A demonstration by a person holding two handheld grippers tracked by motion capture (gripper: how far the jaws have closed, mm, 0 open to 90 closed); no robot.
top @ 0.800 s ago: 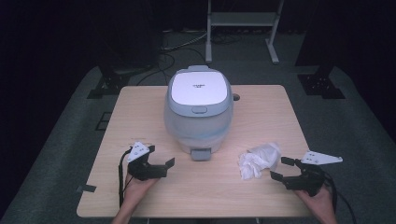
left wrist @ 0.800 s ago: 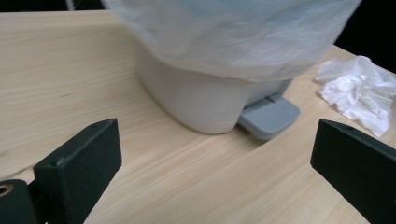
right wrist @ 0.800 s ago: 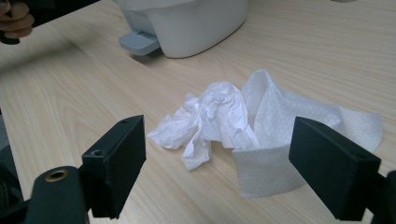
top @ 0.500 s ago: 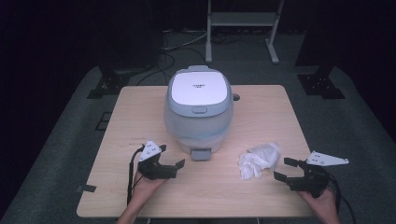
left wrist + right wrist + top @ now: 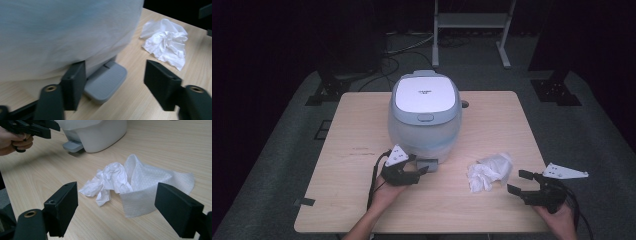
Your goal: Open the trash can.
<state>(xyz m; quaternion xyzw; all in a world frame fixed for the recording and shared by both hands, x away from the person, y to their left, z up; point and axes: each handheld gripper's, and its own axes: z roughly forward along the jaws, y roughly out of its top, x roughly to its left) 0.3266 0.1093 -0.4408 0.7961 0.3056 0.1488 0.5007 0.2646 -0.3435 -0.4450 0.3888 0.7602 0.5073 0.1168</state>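
Claws, two, hand-held, at the near edge of a light wooden bench (image 5: 342, 130).

Left claw (image 5: 421, 171): jaws wide apart, nothing between them. Directly ahead of it, close, the grey foot tab (image 5: 428, 164) at the base of a white and pale blue rice cooker (image 5: 424, 116); in the left gripper view one jaw stands just beside the cooker's lower wall, touching or not cannot be told. The left hand (image 5: 384, 189) grips it from behind, a black cable trailing beside the wrist.

Right claw (image 5: 518, 182): jaws spread wide, empty. Just ahead of it and slightly toward the left claw lies a crumpled white paper towel (image 5: 488, 170), partly balled, partly a flat embossed sheet, resting on the bench, apart from both jaws. The right hand (image 5: 557, 216) holds it at the bench's near corner, grey three-cornered plate on top.

Beyond the towel: the cooker, lid closed, about mid-bench. Beyond the bench: dark floor, cables, a metal stand (image 5: 472, 22).
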